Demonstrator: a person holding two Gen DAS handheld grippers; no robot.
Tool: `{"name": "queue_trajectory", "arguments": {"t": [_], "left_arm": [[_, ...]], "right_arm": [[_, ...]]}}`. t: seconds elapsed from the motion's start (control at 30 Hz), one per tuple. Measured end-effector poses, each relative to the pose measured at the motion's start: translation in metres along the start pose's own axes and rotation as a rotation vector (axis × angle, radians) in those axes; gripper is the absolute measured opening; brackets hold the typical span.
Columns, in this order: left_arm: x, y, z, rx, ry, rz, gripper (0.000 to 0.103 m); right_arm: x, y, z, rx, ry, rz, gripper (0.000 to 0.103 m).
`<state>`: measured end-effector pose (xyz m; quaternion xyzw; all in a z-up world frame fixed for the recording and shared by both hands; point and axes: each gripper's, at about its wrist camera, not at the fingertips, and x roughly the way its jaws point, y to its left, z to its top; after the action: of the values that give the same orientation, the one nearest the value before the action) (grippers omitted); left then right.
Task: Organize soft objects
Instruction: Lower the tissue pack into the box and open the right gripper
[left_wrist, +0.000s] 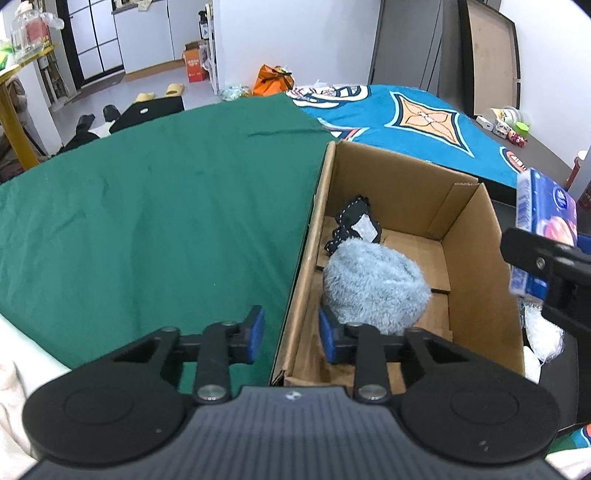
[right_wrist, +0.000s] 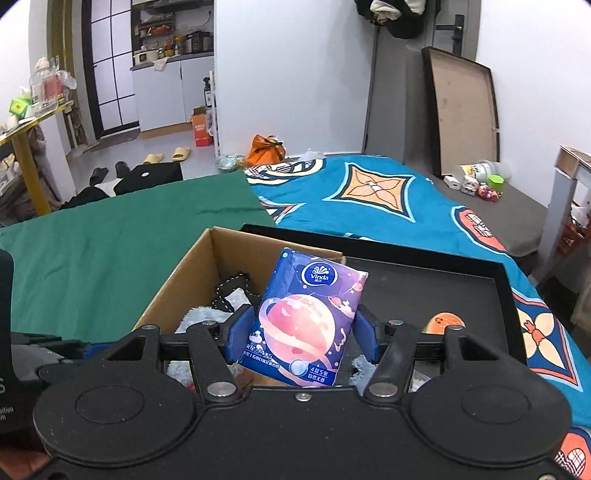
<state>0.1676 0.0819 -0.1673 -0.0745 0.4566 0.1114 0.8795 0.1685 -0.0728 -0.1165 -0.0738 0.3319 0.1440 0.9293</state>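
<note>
A green cloth fills the left of the left wrist view. The cardboard box sits centre-right, holding a fluffy blue-grey bundle and a black fabric piece behind it. The left gripper, bottom centre, straddles the box's left wall, pads not pressing. The right gripper pinches a tissue pack, centre of the right wrist view.

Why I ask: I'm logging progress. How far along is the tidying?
Done: a fluffy blue item and black dotted fabric lie in the cardboard box. In hand: the right gripper holds a tissue pack; the left gripper straddles the box wall. Left: an orange item in the black tray.
</note>
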Motion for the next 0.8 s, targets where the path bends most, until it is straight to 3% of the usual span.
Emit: {"name": "queue_trajectory", "arguments": {"t": [0.1,0.3,0.4,0.8], "left_arm": [[0.004,0.006,0.000,-0.023,0.014,-0.027,0.011],[0.002,0.011,-0.002,-0.044,0.007,-0.057,0.011],[0.001,0.011,-0.002,-0.043,0.003,-0.063,0.011],[-0.004,0.003,-0.002,-0.026,-0.008,-0.034,0.011]], "right_arm": [[0.005,0.006,0.002,-0.017,0.005,0.001,0.058],[0.009,0.018,0.014,-0.057,-0.018,0.006,0.061],[0.007,0.022,0.019,-0.073,-0.055,-0.010,0.072],[0.002,0.001,0.000,0.020,0.013,-0.023,0.077]]}}
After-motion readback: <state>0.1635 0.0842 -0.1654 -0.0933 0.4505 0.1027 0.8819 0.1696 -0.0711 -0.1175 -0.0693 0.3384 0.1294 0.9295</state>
